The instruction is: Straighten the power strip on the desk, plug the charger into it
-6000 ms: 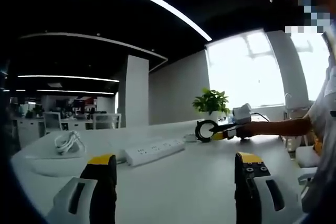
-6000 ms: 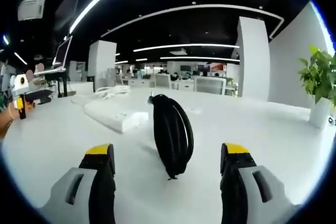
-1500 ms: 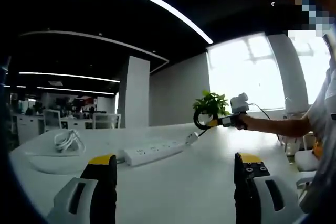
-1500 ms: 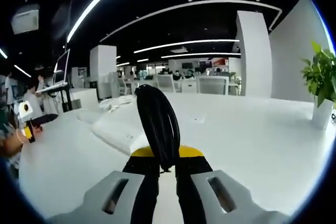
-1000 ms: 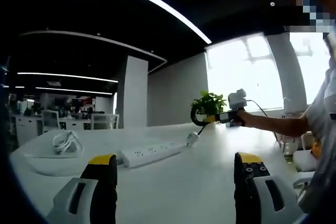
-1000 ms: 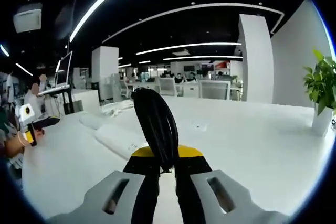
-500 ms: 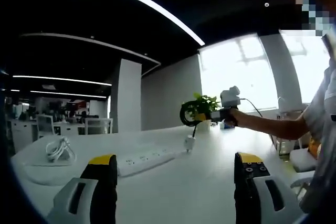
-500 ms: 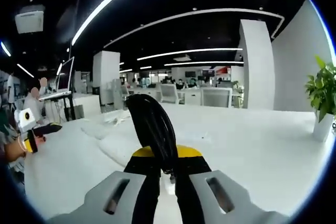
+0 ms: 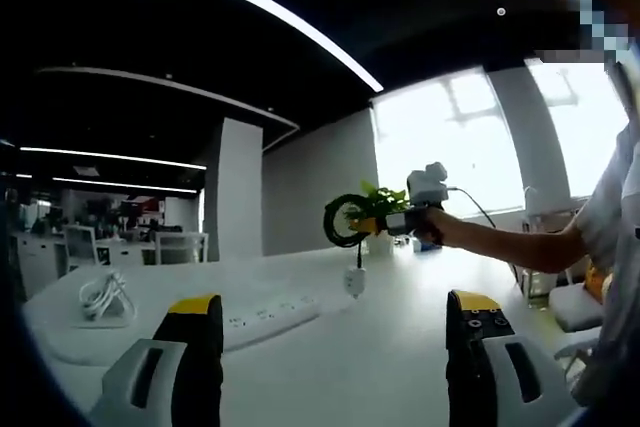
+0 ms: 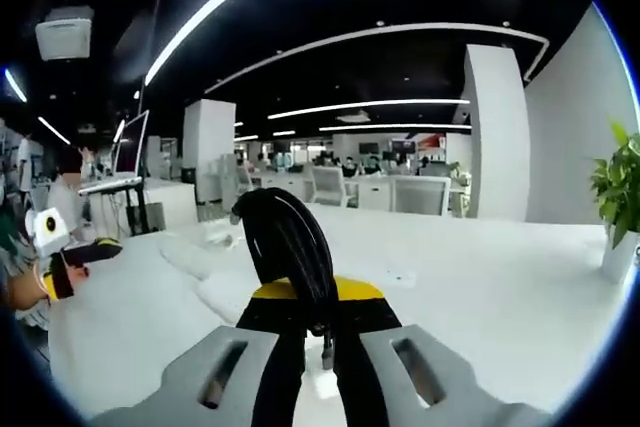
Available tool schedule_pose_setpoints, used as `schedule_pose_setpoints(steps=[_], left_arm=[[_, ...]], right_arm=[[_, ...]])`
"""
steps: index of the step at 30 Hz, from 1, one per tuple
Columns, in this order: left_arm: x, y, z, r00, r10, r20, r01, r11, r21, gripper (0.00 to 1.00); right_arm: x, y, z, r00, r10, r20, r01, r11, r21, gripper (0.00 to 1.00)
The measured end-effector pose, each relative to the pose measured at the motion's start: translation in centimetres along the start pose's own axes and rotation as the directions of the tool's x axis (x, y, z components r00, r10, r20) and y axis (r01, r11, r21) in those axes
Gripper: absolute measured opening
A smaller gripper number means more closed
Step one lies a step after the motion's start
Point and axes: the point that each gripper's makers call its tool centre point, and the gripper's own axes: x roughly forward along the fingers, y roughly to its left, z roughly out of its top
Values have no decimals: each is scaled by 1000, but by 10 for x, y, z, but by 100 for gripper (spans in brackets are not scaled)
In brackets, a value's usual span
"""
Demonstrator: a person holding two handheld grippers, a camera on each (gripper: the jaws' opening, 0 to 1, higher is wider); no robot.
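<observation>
Left gripper view: the left gripper [image 9: 335,347] hovers low over the white desk [image 9: 380,367], jaws wide apart and empty. The power strip [image 9: 262,314] lies slanted on the desk beyond them. Farther off, the right gripper [image 9: 372,224] holds a black cable coil [image 9: 343,220] in the air, its white charger plug [image 9: 353,280] dangling above the desk, near the strip's end.

Right gripper view: the jaws are clamped on the coil [image 10: 285,247]. The strip is a pale blur behind it. The charger is being carried over; straightening likely comes next. Socket holes are too small to make out.
</observation>
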Motion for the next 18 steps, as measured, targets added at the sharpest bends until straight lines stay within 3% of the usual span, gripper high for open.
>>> schedule_pose_setpoints(steps=[18], left_arm=[[42, -7, -8, 998, -12, -54, 11, 1000, -19, 95]], right_arm=[[26, 23, 34, 995, 21, 96, -25, 999, 36, 7]])
